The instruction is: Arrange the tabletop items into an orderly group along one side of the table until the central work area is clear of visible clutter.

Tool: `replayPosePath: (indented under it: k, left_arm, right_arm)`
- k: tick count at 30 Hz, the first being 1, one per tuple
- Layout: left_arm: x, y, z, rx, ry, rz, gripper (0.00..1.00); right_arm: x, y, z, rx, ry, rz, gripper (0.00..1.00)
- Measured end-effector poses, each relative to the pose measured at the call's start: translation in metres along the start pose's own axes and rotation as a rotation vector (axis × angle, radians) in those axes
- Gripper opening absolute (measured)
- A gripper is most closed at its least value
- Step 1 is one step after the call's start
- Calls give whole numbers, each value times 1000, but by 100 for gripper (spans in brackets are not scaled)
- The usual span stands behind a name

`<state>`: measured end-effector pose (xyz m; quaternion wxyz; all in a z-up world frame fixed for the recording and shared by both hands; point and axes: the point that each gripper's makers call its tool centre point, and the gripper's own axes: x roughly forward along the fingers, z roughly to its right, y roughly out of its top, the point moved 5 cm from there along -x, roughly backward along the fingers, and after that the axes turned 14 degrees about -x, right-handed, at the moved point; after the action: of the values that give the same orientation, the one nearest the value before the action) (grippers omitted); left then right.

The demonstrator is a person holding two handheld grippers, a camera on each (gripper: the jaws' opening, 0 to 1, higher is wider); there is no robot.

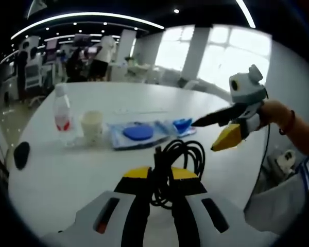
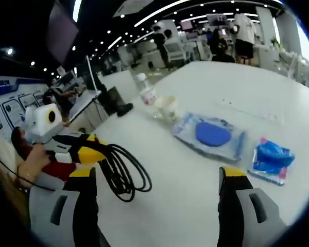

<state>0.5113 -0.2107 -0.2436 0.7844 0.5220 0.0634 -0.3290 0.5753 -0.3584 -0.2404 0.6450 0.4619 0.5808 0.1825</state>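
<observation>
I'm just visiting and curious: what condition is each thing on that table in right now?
Left gripper: shut on the black cable coil.
Right gripper: open, holding nothing.
Water bottle: upright, capped.
Paper cup: upright.
Wipes pack: lying flat, lid closed.
Small blue packet: lying flat.

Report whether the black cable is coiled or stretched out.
Coiled: the black cable hangs in bunched loops from the left tongs, shut on it.

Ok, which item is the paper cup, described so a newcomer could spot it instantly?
On the white table, find the row of items: a water bottle, then the paper cup, then a flat clear packet with a blue disc. The cup is the short, cream, open-topped one, between the taller red-labelled bottle and the packet.
</observation>
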Motion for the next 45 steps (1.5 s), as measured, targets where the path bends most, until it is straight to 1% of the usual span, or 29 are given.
replayPosePath:
  k: [4,7,8,12,14,16,18,22,25,33,38,41,42,45]
  left_arm:
    - [0,1,4,11,-18,2,10]
    - [0,2,8,21,-34,9,10]
    - [0,2,9,26,-39,11,10]
    - [0,3,13,38,-53,14,10]
    - [-1,4,14,40,-56,14,10]
    - [0,4,14,42,-58,15,10]
    - [-1,5,15,45,-64,17,10]
    - [0,5,18,52,-75,16,10]
    - [0,5,18,54,-74,14,10]
    - [0,4,17,50,-68,9,10]
    - [1,3,15,51,-57,2,11]
    - [1,3,14,46,-51,0,11]
    - [1,3,13,46,-49,0,11]
    - [1,2,13,42,-48,-4,11]
  right_arm:
    - [5,2,-9,-8,26,21,89]
    - [9,1,-15,-58,33,17,85]
    - [9,1,-16,-57,35,19,82]
    - [9,1,-23,-57,79,29,68]
    - [8,2,-25,-71,85,34,60]
    - [8,1,-26,-78,84,33,55]
    - [8,1,-26,-76,81,29,52]
    - [9,1,-28,-66,85,28,39]
    - [9,0,-26,-88,67,14,32]
    - [7,-4,-27,-76,70,-5,22]
    - [6,-7,-30,-78,86,-22,13]
    - [6,-7,-31,-89,94,-27,10]
    - [6,-7,-31,-87,94,-27,9]
    - [6,-8,-33,-70,111,-31,8]
